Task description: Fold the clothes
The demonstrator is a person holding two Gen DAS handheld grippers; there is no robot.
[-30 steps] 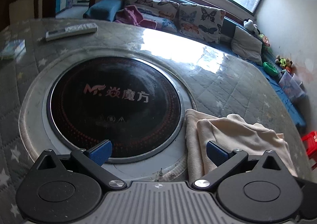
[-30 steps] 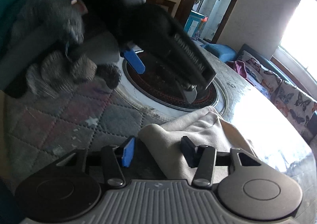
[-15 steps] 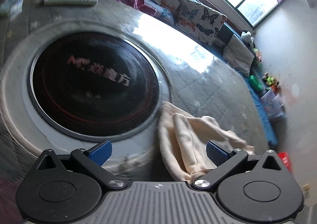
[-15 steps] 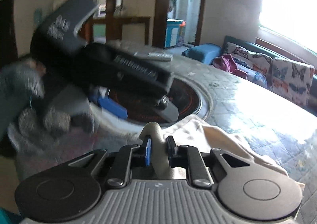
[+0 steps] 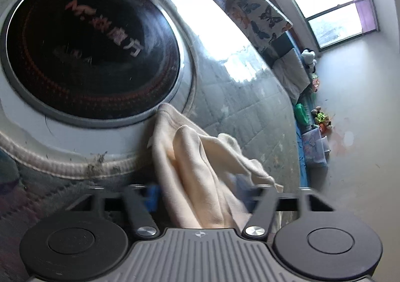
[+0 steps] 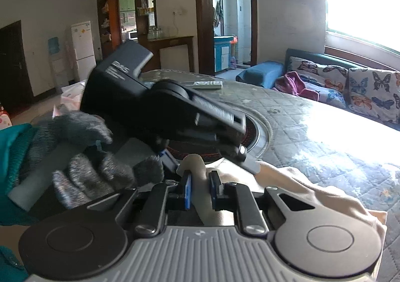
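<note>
A cream garment lies bunched on the quilted round table, beside the black induction plate. My left gripper straddles a fold of it; its blue pads are blurred and still apart, so the grip is unclear. In the right wrist view my right gripper is shut on an upright fold of the same cream garment. The left gripper's black body, held by a grey-gloved hand, sits just left of and above it.
A remote control lies at the table's far side. A sofa with butterfly cushions and a purple cloth stand behind the table. The table's right edge drops to toys and boxes on the floor.
My left gripper has dropped down onto the garment and its fingers have narrowed around a fold. My right gripper closed on the garment's edge half a second ago and still holds it.
</note>
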